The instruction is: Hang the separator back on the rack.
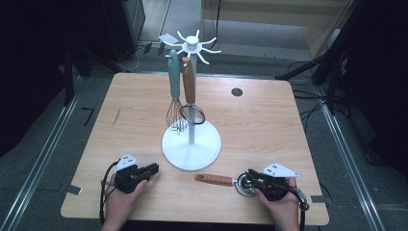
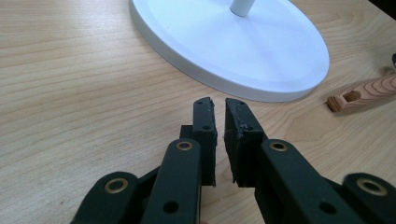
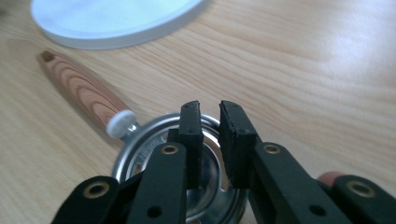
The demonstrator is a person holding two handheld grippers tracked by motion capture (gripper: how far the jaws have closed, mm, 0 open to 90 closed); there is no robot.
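Right gripper point(image 3: 209, 116) fingers slightly apart over steel-headed, wooden-handled utensil point(image 1: 222, 181) lying unhung on tabletop point(image 1: 264, 125) beside white hanging stand point(image 1: 191, 144); left gripper point(image 2: 219, 109) nearly together, empty; whisk point(image 1: 176, 96), strainer point(image 1: 191, 98) already hung.

White utensil stand point(image 1: 191, 144): round base at frame centre, upright pole, spoked hook crown at upper centre. Hanging from the hooks: teal-handled whisk point(image 1: 174, 91) and, just beside it on the right, brown-handled strainer point(image 1: 190, 96), its mesh ring against the pole. Wooden table point(image 1: 255, 120) has a small dark round mark point(image 1: 236, 92) at upper right. Grey floor beyond, with black cables.
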